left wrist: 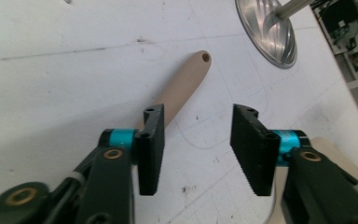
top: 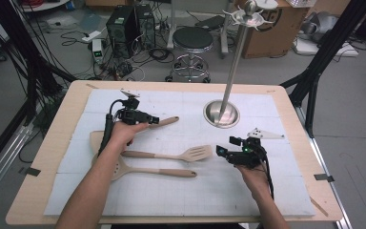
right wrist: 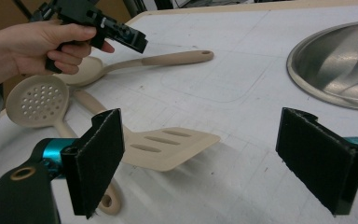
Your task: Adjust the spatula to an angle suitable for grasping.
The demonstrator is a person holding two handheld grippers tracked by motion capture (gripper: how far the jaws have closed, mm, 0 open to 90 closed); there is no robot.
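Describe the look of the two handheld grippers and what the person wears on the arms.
Both the left gripper and right gripper are black, each trailing a black cable and topped by a grey three-cornered plate. The jaws carry ridged black pads on teal mounts, with brass-coloured pivots. The forearms are bare, no sleeves visible.

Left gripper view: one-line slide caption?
Left gripper open above the spoon's beige handle, steel stand base beyond.
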